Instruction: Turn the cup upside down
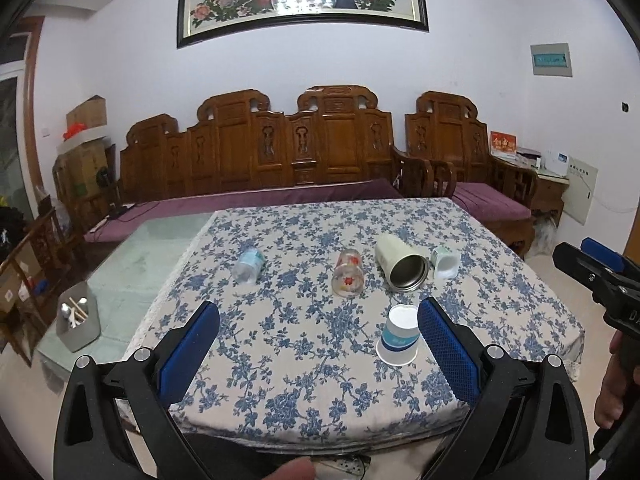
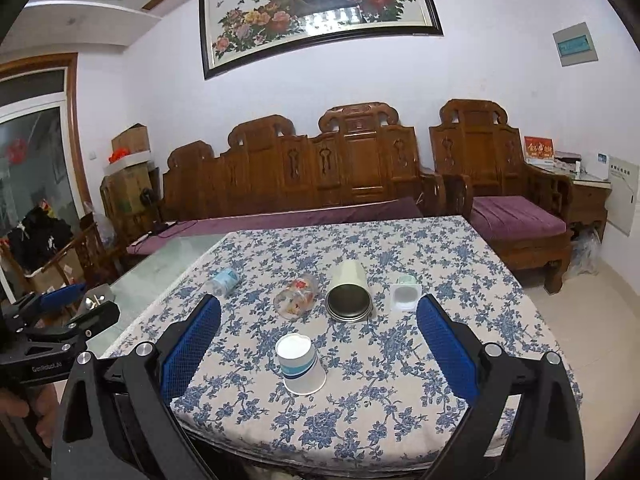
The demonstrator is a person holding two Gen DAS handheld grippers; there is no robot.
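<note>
A white paper cup point(image 1: 398, 334) with a blue band stands upside down, rim on the floral tablecloth point(image 1: 300, 380); it also shows in the right wrist view point(image 2: 301, 364). Behind it, lying on their sides, are a clear plastic cup point(image 1: 249, 265), a glass with red print point(image 1: 348, 274), a cream steel tumbler point(image 1: 402, 262) and a small white cup point(image 1: 445, 262). My left gripper point(image 1: 318, 314) is open and empty, its right finger close beside the paper cup. My right gripper point(image 2: 318, 314) is open and empty, above the table's near edge.
A grey holder with utensils point(image 1: 76, 322) stands on the bare glass tabletop at the left. A carved wooden bench point(image 1: 260, 160) and armchair point(image 1: 460, 152) with purple cushions stand behind the table. Cardboard boxes are stacked at the far left.
</note>
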